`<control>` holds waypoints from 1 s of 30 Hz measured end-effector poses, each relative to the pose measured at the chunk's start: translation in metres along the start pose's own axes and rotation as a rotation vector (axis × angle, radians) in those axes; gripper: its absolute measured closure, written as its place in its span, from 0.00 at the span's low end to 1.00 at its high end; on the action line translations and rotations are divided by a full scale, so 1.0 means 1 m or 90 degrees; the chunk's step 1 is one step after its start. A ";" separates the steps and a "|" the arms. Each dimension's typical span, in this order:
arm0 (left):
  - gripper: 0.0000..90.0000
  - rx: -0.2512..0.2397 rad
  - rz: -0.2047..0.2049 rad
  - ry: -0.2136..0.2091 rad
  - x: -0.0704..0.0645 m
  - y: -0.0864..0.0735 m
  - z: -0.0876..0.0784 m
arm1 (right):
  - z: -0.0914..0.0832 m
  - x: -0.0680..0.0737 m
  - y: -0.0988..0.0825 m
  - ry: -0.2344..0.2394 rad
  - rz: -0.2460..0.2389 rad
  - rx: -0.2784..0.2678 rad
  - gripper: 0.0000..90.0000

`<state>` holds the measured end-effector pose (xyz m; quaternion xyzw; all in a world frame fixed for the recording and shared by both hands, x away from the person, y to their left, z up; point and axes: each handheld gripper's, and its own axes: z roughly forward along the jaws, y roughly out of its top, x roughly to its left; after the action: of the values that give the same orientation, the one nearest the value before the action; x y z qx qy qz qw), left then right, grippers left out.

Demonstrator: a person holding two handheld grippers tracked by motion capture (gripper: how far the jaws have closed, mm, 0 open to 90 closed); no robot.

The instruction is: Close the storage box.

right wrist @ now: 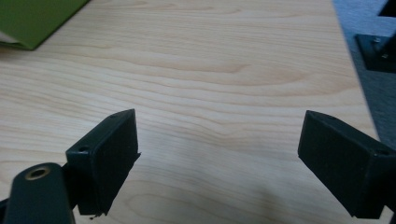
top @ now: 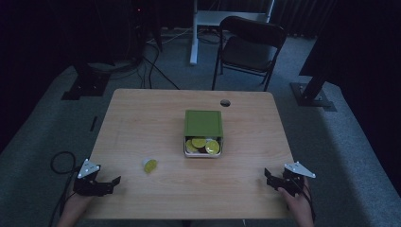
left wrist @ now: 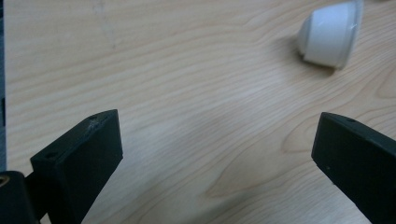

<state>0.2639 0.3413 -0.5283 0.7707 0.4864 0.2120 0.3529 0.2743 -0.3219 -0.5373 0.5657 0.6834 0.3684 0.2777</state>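
Wooden table [top: 142, 123] on grey carpet, chair [top: 250, 45] beyond; cup [top: 150, 165] lies near-left, box [top: 203, 134] central; left gripper [top: 109, 183] and right gripper [top: 270, 177] at near corners, jaws wide, empty

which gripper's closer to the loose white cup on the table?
Left. The left gripper sits just down-left of the white cup; the right gripper is far across the table, to its right.
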 end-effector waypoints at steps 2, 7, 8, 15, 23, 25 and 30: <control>0.02 0.003 -0.005 0.008 0.001 -0.003 0.001 | 0.000 -0.001 -0.002 -0.013 0.007 0.001 0.11; 0.02 0.016 -0.019 0.031 0.002 -0.007 0.002 | 0.000 -0.003 -0.006 -0.058 0.018 0.003 0.11; 0.02 0.022 -0.020 0.041 0.002 -0.007 0.003 | 0.000 -0.003 -0.006 -0.061 0.027 0.005 0.11; 0.02 0.031 -0.027 0.062 0.002 -0.010 0.006 | 0.002 -0.003 -0.012 -0.087 0.033 0.042 0.11; 0.02 0.046 -0.018 0.070 -0.002 -0.012 0.010 | 0.004 -0.003 -0.014 -0.101 0.066 0.094 0.11; 0.02 0.050 -0.023 0.071 -0.002 -0.013 0.011 | 0.004 -0.002 -0.014 -0.108 0.071 0.094 0.11; 0.02 0.053 -0.036 0.078 -0.004 -0.012 0.013 | 0.005 -0.001 -0.014 -0.119 0.082 0.094 0.11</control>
<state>0.2633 0.3364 -0.5461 0.7564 0.5369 0.2281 0.2958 0.2707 -0.3234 -0.5513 0.6590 0.6425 0.2797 0.2733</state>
